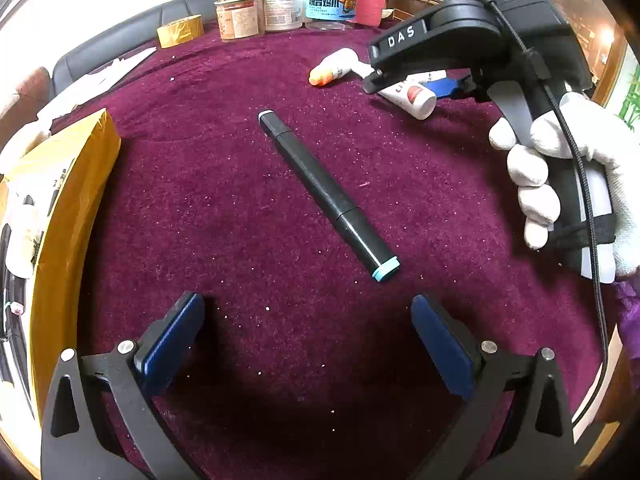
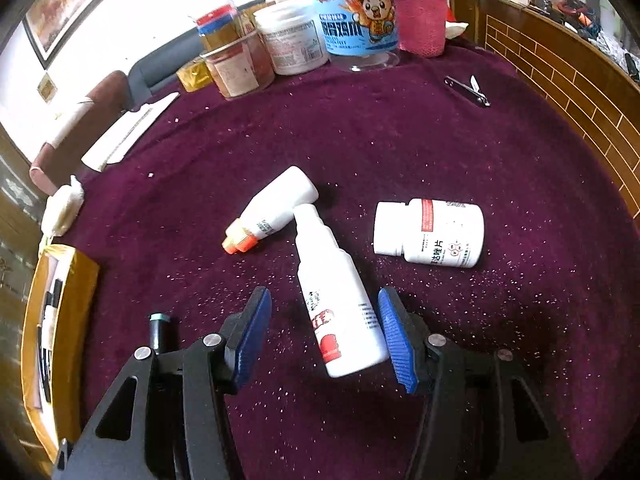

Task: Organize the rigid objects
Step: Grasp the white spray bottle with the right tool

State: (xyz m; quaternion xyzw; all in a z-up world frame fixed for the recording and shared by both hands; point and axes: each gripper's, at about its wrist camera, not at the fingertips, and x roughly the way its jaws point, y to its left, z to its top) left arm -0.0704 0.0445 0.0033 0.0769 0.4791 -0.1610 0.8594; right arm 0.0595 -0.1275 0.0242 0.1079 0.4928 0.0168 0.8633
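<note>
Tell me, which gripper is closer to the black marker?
Left. The left gripper hangs open just short of the black marker; the right gripper is farther off, around the white spray bottle.

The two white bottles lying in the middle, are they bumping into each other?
Touching. In the right wrist view, the spray bottle has its top end resting against the side of the orange-capped bottle, with no cloth showing between them.
</note>
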